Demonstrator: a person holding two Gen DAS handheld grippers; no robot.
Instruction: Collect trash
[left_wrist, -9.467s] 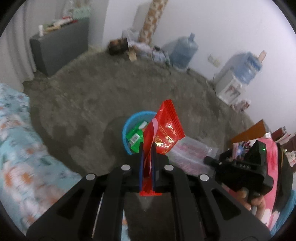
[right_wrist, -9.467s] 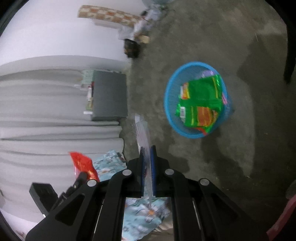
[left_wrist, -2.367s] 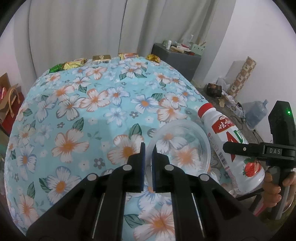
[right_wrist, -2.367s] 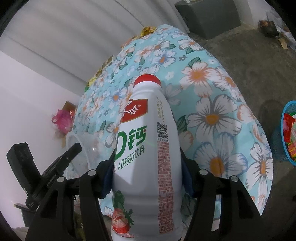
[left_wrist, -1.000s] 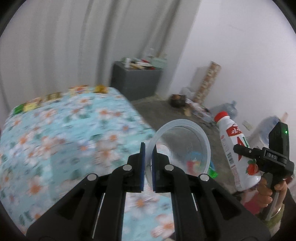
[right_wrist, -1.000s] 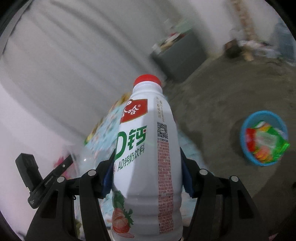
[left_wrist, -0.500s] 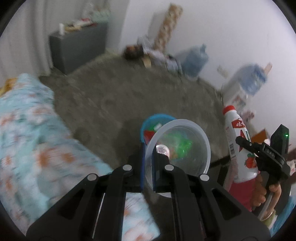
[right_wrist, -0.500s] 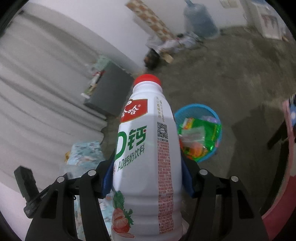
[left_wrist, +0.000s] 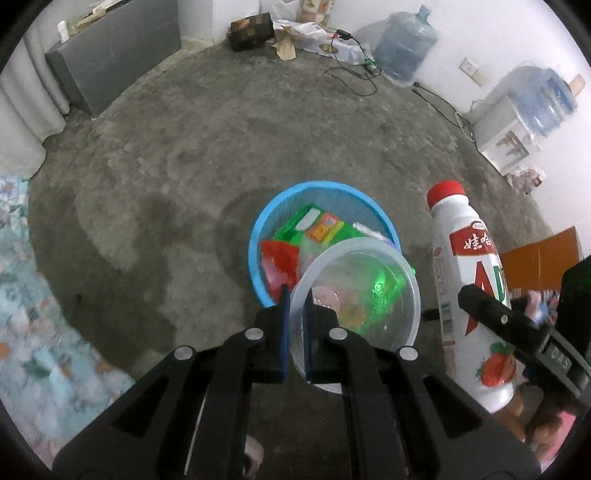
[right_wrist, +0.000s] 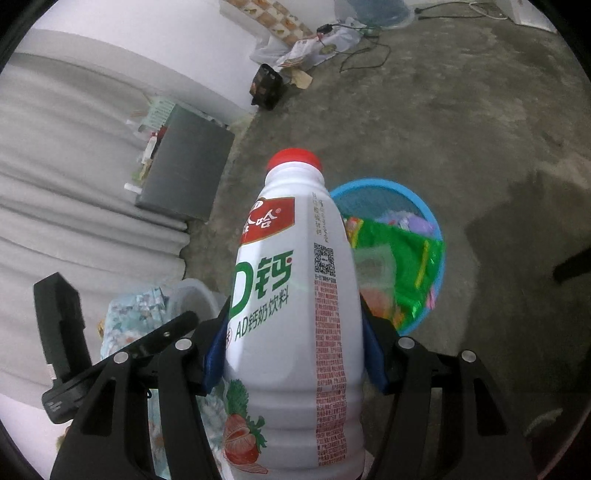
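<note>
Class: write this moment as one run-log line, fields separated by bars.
left tool: shut on clear bowl | right tool: shut on white bottle | blue basket: holds wrappers

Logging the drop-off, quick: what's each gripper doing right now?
Left gripper: shut on the clear plastic bowl rim.
Right gripper: shut on the white drink bottle.

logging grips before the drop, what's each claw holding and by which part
Left claw pinches the clear tub by its rim wall. Right claw clamps the white bottle across its lower body, cap end away from the claw.
</note>
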